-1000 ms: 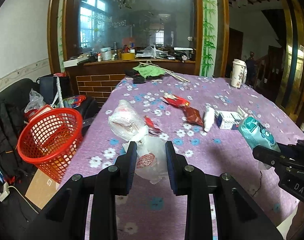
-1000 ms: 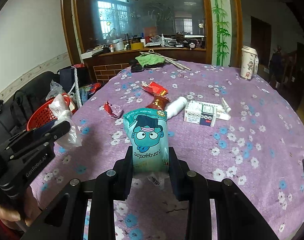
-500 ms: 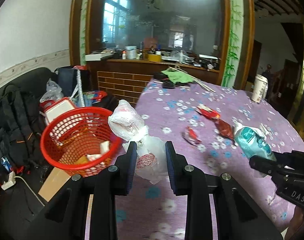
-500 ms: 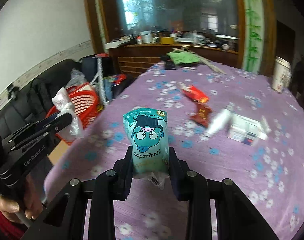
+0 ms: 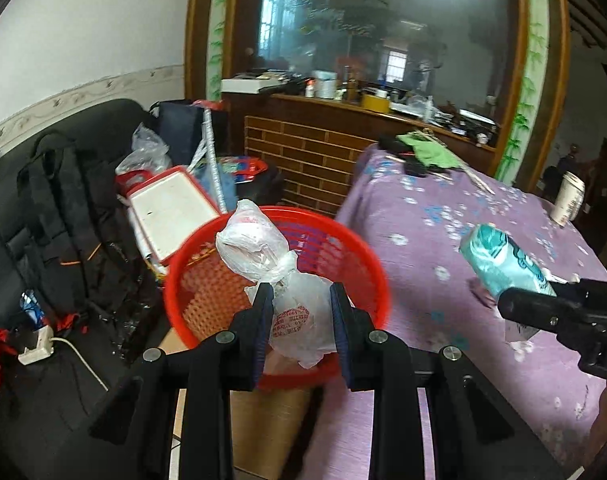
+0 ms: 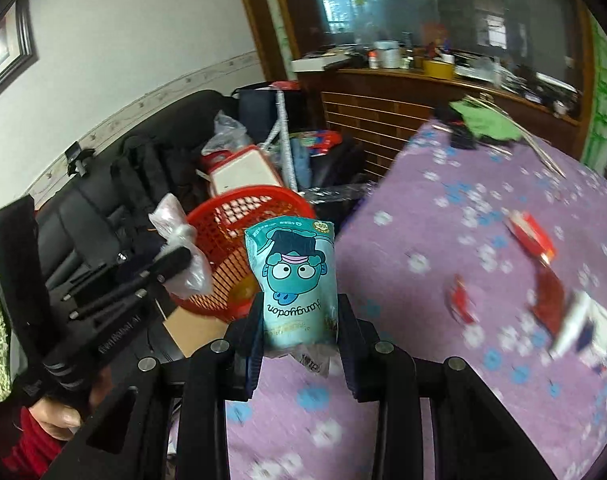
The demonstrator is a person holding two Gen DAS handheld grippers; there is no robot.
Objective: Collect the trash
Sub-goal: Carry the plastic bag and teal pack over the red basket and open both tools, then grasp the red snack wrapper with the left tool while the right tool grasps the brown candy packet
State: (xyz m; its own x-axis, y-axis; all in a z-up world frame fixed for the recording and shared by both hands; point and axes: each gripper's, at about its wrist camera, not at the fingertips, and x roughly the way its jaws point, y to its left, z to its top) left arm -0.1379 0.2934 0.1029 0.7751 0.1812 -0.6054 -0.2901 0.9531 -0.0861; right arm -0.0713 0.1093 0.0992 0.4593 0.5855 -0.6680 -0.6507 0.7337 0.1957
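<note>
White walls, a black sofa (image 5: 63, 184), brick-fronted counter (image 5: 311, 160) and purple-clothed table (image 5: 463, 240).

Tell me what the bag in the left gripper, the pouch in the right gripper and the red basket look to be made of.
Knotted white bag: thin translucent plastic film, crinkled, with glossy highlights. Teal cartoon-printed pouch: probably laminated plastic film, smooth with a satin sheen and printed graphics. Round red basket: moulded rigid plastic, judging by its uniform lattice wall and smooth shiny rim.

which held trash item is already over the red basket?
The white plastic bag in the left hand-held gripper; it hangs over the red basket. The teal snack pouch is beside the basket, above the tablecloth.
</note>
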